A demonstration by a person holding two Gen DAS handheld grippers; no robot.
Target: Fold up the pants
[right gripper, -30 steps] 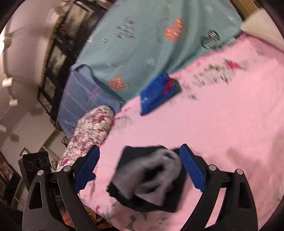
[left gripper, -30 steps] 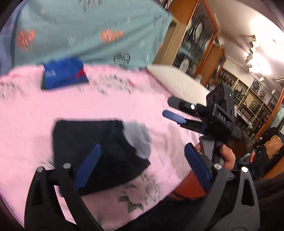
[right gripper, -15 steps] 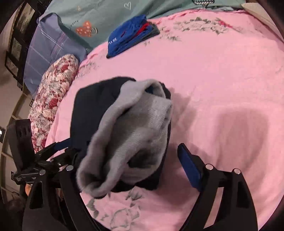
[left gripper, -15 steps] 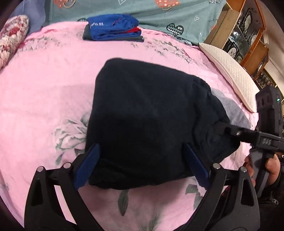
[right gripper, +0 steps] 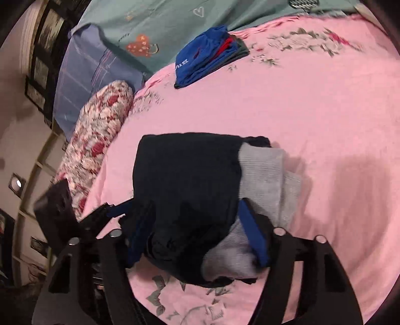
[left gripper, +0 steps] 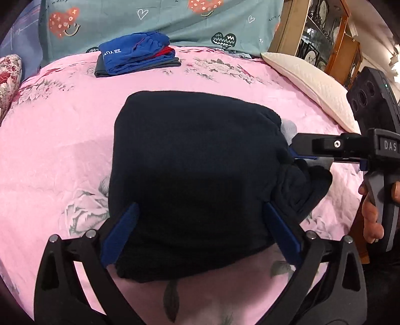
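The pants point(left gripper: 195, 170) are a dark navy folded bundle with a grey lining, lying on the pink bed sheet point(left gripper: 57, 150). My left gripper point(left gripper: 197, 230) has its jaws wide on either side of the bundle's near edge. My right gripper point(left gripper: 297, 150) comes in from the right, its fingers pressed into the bundle's right end. In the right wrist view the pants point(right gripper: 190, 190) fill the space between the right gripper's point(right gripper: 197, 230) fingers, and the grey lining point(right gripper: 270, 175) shows on the right. Whether the right jaws clamp the cloth is unclear.
A folded blue garment stack point(left gripper: 135, 56) lies at the far side of the bed. A floral bolster point(right gripper: 100, 140) lies at the left edge and a white pillow point(left gripper: 310, 82) at the right. A teal quilt point(left gripper: 175, 22) backs the bed; wooden cabinets point(left gripper: 325, 32) stand beyond.
Both grippers dropped from above the bed onto the pants bundle. The left jaws now straddle its near edge and the right fingers pushed into its right end, with the grey lining tucked flatter.
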